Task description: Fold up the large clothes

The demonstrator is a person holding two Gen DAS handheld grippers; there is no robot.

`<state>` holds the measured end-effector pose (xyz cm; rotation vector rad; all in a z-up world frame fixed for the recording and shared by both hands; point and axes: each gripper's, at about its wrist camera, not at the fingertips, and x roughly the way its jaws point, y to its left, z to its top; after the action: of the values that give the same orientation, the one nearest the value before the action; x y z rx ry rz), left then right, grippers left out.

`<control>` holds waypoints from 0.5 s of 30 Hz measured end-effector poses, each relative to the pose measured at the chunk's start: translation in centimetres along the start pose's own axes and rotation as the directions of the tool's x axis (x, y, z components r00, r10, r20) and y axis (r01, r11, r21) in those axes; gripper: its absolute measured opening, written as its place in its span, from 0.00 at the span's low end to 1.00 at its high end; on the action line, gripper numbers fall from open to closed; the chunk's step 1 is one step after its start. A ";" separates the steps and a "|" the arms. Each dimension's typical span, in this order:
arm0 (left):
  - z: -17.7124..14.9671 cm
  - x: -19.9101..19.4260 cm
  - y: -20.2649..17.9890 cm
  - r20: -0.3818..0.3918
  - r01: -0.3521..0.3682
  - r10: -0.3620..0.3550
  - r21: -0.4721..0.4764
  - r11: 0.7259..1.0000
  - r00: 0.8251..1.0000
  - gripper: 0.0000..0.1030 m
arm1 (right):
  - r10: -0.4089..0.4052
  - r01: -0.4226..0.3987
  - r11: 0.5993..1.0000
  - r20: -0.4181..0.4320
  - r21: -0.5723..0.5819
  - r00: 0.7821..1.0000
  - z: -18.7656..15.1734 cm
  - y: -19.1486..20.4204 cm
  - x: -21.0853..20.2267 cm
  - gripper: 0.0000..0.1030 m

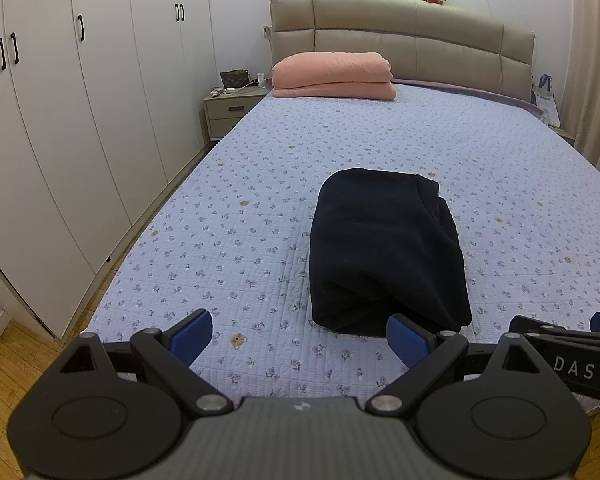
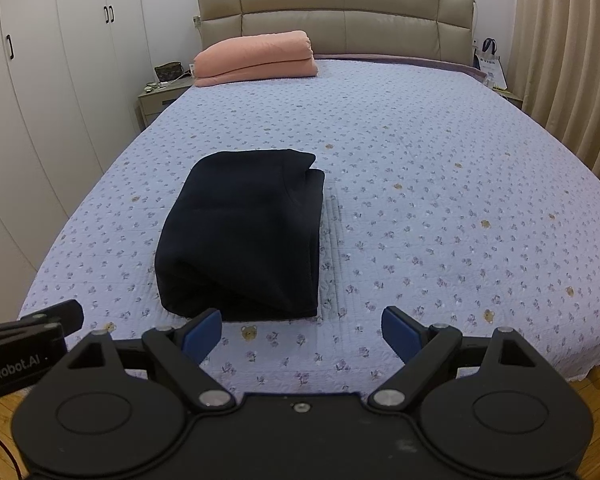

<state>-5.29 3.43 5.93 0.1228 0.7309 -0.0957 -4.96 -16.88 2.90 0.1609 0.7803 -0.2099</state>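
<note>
In the left wrist view, the left hand-held gripper (image 1: 300, 338) hangs over the foot of the bed (image 1: 260, 200) with its blue pads (image 1: 192, 334) spread wide apart and holding nothing; the dark navy garment (image 1: 384, 252) lies folded into a compact bundle just ahead and right of it, and the right hand-held gripper (image 1: 560, 328) shows at the right edge. In the right wrist view, that same right hand-held gripper (image 2: 302, 334) is likewise spread apart and empty, with the folded garment (image 2: 244, 236) ahead to its left on the floral bedspread and a folded pink blanket (image 2: 256, 60) far off by the headboard (image 2: 340, 12).

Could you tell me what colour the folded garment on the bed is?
Very dark navy, nearly black; clearest in the right wrist view.
</note>
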 end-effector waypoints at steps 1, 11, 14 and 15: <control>0.0 0.0 0.0 -0.001 0.000 0.000 0.000 1.000 1.000 0.93 | 0.001 -0.001 1.000 -0.001 0.001 1.000 0.0 0.0 0.0 0.99; -0.5 -0.5 -0.3 0.017 -0.018 0.017 0.020 1.000 1.000 0.93 | 0.007 -0.006 1.000 -0.006 0.007 1.000 -0.3 0.0 -0.1 0.99; -0.5 -0.6 -0.4 0.027 -0.018 0.017 0.036 0.999 0.999 0.93 | 0.008 -0.008 1.000 -0.010 0.008 1.000 -0.4 -0.1 0.0 0.99; -0.6 -0.7 -0.4 0.039 -0.025 0.023 0.037 0.999 0.999 0.93 | 0.008 -0.008 1.000 -0.012 0.009 1.000 -0.5 -0.1 0.0 0.99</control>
<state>-6.23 3.16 5.93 0.1651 0.6895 -0.0885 -5.28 -16.84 2.52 0.1739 0.7903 -0.2047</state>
